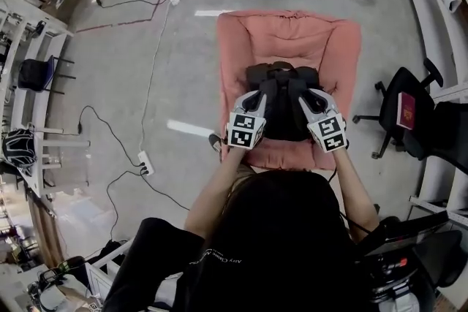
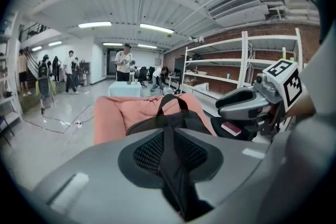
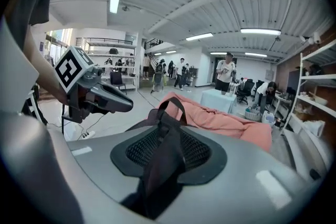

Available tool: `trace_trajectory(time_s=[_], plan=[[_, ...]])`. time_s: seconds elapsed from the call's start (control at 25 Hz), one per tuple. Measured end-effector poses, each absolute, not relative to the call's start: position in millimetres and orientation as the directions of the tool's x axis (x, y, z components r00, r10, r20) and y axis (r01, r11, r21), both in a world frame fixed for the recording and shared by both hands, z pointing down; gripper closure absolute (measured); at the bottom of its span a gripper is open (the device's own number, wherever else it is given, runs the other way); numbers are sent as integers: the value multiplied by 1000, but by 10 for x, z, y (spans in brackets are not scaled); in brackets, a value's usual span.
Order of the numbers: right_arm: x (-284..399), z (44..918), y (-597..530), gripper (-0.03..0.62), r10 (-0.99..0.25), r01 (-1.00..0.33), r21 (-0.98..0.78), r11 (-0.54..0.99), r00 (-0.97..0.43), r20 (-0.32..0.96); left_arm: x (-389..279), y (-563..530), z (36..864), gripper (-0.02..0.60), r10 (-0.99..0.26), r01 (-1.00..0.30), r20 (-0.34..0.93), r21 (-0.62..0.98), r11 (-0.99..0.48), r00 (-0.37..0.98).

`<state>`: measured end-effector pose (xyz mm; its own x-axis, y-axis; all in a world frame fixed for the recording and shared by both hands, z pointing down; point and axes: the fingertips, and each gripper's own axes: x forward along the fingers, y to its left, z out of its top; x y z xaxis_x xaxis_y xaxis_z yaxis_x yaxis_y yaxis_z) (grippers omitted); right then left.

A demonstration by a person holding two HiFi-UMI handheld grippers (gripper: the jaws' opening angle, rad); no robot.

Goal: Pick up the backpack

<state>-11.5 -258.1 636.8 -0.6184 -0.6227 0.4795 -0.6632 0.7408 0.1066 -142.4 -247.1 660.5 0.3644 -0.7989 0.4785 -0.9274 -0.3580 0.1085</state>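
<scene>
Backpack (image 1: 281, 117), one, on pink chair (image 1: 292, 36); left gripper (image 1: 256, 99), right gripper (image 1: 311, 99), both parted around one strap (image 2: 170, 165) each.

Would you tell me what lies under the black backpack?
A pink cushioned chair lies under the backpack. The seat directly beneath is covered, so anything there is hidden.

The backpack (image 1: 281, 109) is recorded as matt black cloth, its strap (image 2: 170, 165) as woven webbing. The armchair (image 1: 292, 36) is covered in soft matt pink fabric. The floor (image 1: 131, 84) is noted as smooth, glossy grey.
</scene>
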Motion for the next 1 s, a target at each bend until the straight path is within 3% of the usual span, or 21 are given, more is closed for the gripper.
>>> trace_trajectory(time_s=[0.08,0.16,0.48,0.64,0.68,1.0], plan=[[-101,6571,-2650,407,-610,-678,83,730,-592,526,-1422,-2475,6799,456,-753,-910,512,196,-365,412],[-82,6785,-2691,391,-590,-690,53,722,-573,569,-1382,-2464,6993,426,-708,-891,543,264,-368,453],[-111,7550,-2615,390,-420,-671,-134,729,-593,686,-1343,-2463,7313,410,-673,-885,578,361,-295,461],[-269,7732,-2532,432,-350,-633,-218,743,-645,679,-1423,-2409,7464,410,-634,-885,621,373,-278,461],[-312,7712,-2529,487,-354,-619,-212,756,-659,664,-1439,-2401,7479,410,-630,-886,626,372,-277,460],[-401,7334,-2444,549,-357,-560,-359,747,-793,493,-1302,-2383,7604,410,-563,-832,616,456,-315,551]])
